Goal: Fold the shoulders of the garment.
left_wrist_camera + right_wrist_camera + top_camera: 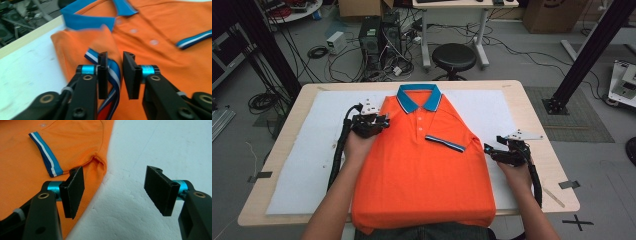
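The orange polo shirt lies flat mid-surface, its hem hanging off at six o'clock. The left tongs are barely parted around the folded striped sleeve cuff: better to lay it flat before letting go. The right tongs gape wide, empty, over the white mat. The hem is cut off and the collar blurs.

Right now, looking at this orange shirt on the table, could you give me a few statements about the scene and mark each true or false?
1. The polo shirt lies front up, collar away from the person. True.
2. The collar is green. False: it is blue.
3. The right gripper clamps the shirt. False: its jaws stand wide open beside the shirt's edge, holding nothing.
4. The striped sleeve cuff lies between the left gripper jaws. True.
5. The shirt rests on a white sheet. True.
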`<action>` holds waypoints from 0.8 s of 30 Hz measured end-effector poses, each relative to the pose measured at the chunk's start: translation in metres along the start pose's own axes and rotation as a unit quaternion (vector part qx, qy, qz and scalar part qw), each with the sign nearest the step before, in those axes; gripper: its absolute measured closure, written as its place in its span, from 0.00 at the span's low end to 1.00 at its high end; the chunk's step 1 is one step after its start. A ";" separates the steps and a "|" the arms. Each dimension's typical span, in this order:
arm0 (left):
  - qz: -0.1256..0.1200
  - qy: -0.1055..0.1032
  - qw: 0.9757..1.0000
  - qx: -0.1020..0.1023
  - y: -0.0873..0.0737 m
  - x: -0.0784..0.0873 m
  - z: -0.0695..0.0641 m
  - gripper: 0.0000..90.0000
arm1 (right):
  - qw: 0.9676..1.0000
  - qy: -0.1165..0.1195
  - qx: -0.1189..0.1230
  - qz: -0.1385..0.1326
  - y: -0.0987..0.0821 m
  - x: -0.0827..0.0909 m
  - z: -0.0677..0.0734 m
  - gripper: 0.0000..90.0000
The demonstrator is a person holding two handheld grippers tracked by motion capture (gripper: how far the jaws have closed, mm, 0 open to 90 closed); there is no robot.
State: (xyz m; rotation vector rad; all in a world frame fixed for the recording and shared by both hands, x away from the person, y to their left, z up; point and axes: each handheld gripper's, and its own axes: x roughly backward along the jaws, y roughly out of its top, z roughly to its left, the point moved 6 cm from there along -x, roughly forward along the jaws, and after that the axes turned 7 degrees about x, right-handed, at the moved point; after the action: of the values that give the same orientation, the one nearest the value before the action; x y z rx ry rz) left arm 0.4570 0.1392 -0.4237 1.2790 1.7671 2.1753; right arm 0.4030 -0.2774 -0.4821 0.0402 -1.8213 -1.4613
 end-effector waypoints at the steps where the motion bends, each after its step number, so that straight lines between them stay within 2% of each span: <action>1: 0.000 0.000 1.000 0.000 0.000 0.000 0.000 0.82 | 1.000 0.000 0.000 0.000 0.000 0.000 0.000 0.37; 3: -0.014 -0.014 1.000 0.005 0.004 0.002 -0.008 0.79 | 1.000 -0.001 0.001 0.001 0.000 0.000 0.000 0.37; 5: -0.014 -0.015 1.000 0.007 0.004 0.001 -0.008 0.76 | 1.000 -0.001 0.001 0.000 0.000 0.000 0.000 0.37; 9: -0.001 -0.025 0.999 0.030 -0.005 -0.010 -0.007 0.66 | 1.000 -0.001 0.001 0.001 0.000 0.000 0.001 0.37; 11: 0.001 -0.031 0.999 0.032 -0.008 -0.013 -0.007 0.63 | 1.000 -0.001 0.001 0.001 0.000 0.000 0.001 0.37; 13: 0.011 -0.049 0.998 0.039 -0.017 -0.022 -0.012 0.60 | 1.000 -0.001 0.001 0.001 0.000 0.000 0.001 0.37; 16: 0.023 -0.057 0.997 0.038 -0.022 -0.029 -0.016 0.58 | 1.000 -0.001 0.003 0.001 0.000 0.000 0.001 0.37; 17: 0.027 -0.061 0.997 0.036 -0.025 -0.032 -0.019 0.58 | 1.000 -0.001 0.003 0.001 0.000 0.000 0.001 0.37; 19: 0.052 -0.072 0.996 0.026 -0.033 -0.042 -0.026 0.58 | 1.000 -0.001 0.003 0.001 0.000 0.000 0.001 0.37; 20: 0.052 -0.072 0.996 0.026 -0.033 -0.042 -0.026 0.60 | 1.000 -0.001 0.002 0.001 0.000 0.000 0.001 0.37; 21: 0.062 -0.075 0.995 0.020 -0.035 -0.046 -0.028 0.64 | 1.000 -0.001 0.003 0.001 0.000 0.000 0.001 0.37; 22: 0.076 -0.081 0.994 0.014 -0.039 -0.049 -0.031 0.64 | 1.000 -0.001 0.003 0.001 0.000 0.000 0.001 0.37; 23: 0.072 -0.078 0.994 0.002 -0.041 -0.051 -0.032 0.74 | 1.000 -0.001 0.003 0.002 0.000 0.000 0.001 0.37; 24: 0.069 -0.071 0.995 -0.006 -0.041 -0.051 -0.032 0.79 | 1.000 -0.002 0.005 0.002 0.000 0.000 0.001 0.37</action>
State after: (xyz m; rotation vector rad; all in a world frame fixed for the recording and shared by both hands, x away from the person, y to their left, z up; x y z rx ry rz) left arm 0.4530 0.1019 -0.4855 1.5542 1.6551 2.0995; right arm 0.4028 -0.2766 -0.4824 0.0381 -1.8301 -1.4503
